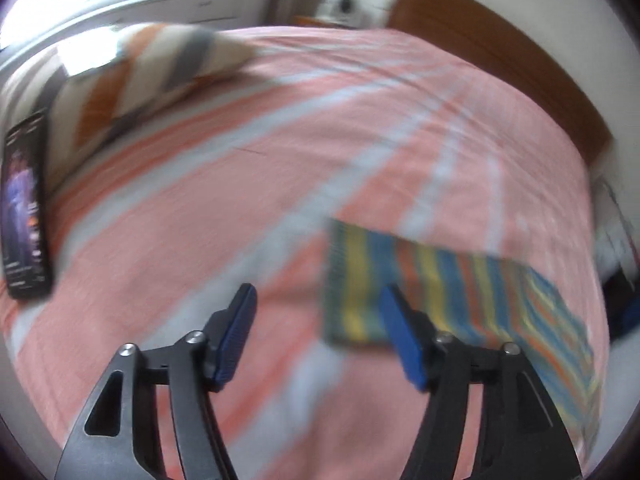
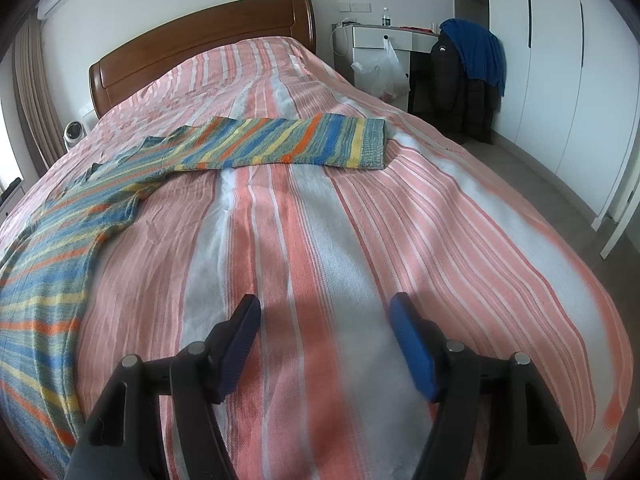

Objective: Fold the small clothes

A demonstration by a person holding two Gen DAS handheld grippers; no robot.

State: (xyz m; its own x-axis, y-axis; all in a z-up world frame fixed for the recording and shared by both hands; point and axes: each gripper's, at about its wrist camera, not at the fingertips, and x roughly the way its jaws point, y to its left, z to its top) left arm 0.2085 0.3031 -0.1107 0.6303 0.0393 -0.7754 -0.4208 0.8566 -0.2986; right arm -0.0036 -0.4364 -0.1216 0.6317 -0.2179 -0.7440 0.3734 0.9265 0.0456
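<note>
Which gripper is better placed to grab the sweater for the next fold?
Left, probably. The left gripper is open right at the sweater, its cuff edge just beyond one finger. The right gripper is open too, over bare bedspread, with the sleeve farther ahead.

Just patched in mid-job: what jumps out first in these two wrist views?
The striped sweater stands out first: blue, yellow and orange bands spread over the pink-and-white striped bedspread, one sleeve stretched straight toward the right side. Next, both grippers hang open and empty above the bed, the right gripper over bare bedspread, the left gripper beside the sweater's ribbed edge. A dark phone lies at the far left of the left wrist view, near a patterned pillow.
</note>
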